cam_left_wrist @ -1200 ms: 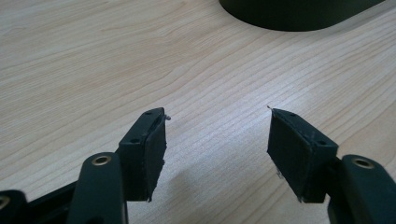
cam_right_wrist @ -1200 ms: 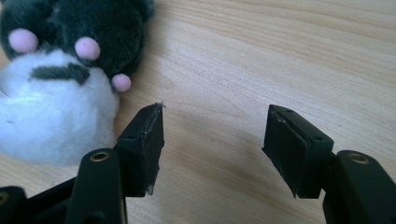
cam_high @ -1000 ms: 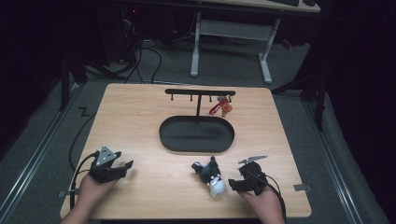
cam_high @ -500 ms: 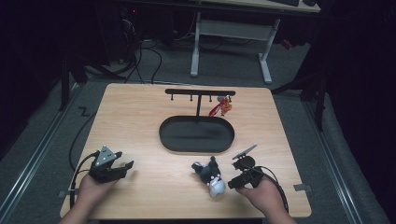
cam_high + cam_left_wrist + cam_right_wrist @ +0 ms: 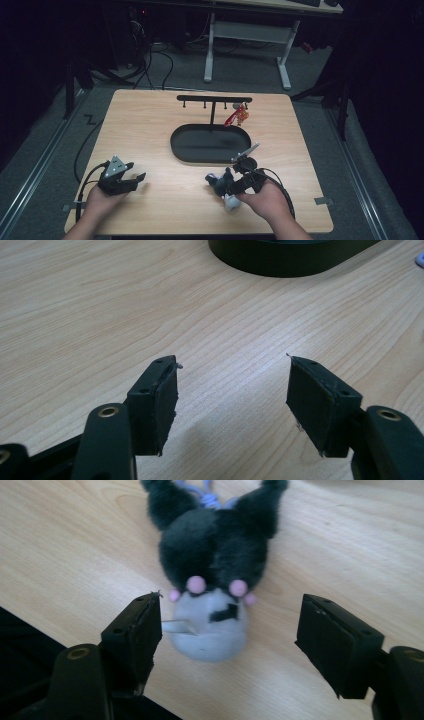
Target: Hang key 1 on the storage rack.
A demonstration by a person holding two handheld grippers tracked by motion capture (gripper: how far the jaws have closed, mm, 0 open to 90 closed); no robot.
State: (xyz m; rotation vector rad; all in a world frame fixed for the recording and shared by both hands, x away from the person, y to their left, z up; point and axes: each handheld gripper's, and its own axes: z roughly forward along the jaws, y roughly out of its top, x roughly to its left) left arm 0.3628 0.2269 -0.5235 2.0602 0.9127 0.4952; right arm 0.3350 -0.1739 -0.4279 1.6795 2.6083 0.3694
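Plush toy (image 5: 210, 575) between opening right hand-held gripper (image 5: 230, 635) jaws.

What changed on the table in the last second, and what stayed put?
The right gripper shifted left, closer over the black and white plush charm, and its jaws have just been opening; they stand either side of the charm without pressing it. The charm still lies on the table. The left gripper, open, the black tray and the red charm on the rack stayed put.

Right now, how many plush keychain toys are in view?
2. A black-and-white plush charm with pink dots lies on the wooden table near its front edge, in front of the right tool. A small red charm hangs from the black rack's right end. Others may be hidden.
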